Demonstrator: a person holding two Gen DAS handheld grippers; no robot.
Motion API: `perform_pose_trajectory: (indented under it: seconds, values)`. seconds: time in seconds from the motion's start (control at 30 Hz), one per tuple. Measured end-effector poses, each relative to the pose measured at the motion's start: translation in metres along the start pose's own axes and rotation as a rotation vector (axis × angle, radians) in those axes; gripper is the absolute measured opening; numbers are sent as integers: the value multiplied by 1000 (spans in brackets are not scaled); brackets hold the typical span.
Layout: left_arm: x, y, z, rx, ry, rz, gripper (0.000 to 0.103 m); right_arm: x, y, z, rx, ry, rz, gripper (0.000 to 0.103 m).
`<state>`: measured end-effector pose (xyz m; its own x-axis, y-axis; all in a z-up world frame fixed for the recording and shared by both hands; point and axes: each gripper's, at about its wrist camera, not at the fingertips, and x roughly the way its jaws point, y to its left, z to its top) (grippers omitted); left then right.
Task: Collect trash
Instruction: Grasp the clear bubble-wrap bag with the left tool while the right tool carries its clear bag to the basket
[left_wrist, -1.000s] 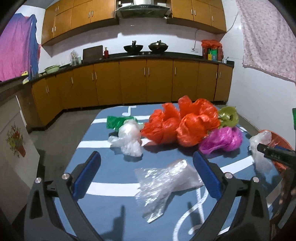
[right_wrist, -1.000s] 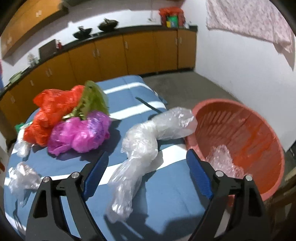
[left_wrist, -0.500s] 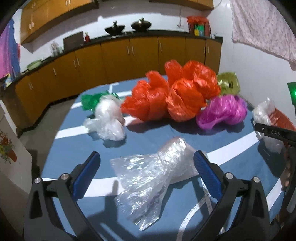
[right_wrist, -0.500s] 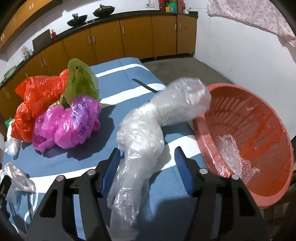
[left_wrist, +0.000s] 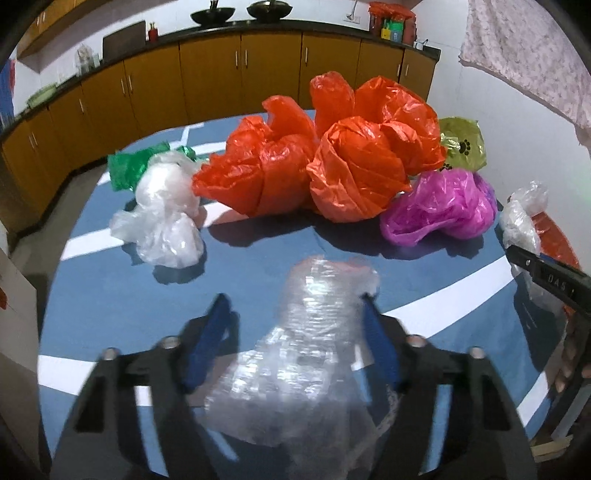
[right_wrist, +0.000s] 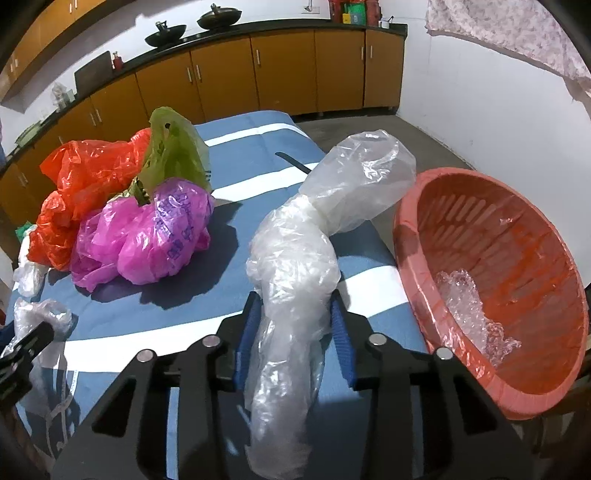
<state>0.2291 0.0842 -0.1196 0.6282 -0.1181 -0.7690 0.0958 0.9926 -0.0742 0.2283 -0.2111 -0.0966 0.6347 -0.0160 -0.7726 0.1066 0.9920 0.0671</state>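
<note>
Clear plastic bag (right_wrist: 295, 266) now sits between the closing jaws of the right hand-held gripper (right_wrist: 295, 332), pads pinching it, basket (right_wrist: 491, 391) just to its right, while the left hand-held gripper (left_wrist: 295, 328), lowered, closes around crinkled clear wrap (left_wrist: 317, 332): both pickups underway.

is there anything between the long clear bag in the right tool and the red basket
Nothing visible. The long clear bag sits between the closing jaws of the right tool, and the red basket stands just beside it off the table edge, its open mouth tilted toward the bag, holding only crumpled clear plastic.
</note>
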Motion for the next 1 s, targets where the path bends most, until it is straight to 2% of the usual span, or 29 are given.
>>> perform_pose_trajectory:
  seconds: [0.07,0.17,0.47,1.0]
  values:
    - [1,0,0,-5,8,-6,47,-2,-1,-2,4,1,12,33]
    - [1,-1,1,-7,14,-15,34,-6,-3,-3,14,-2,35,32]
    - [-21,-5,13,-20,-51,-22,30,-32,-6,-4,23,-43,85,28]
    - [-56,-51,38,16,-151,-75,30,-87,-28,-2,45,-143,124,27]
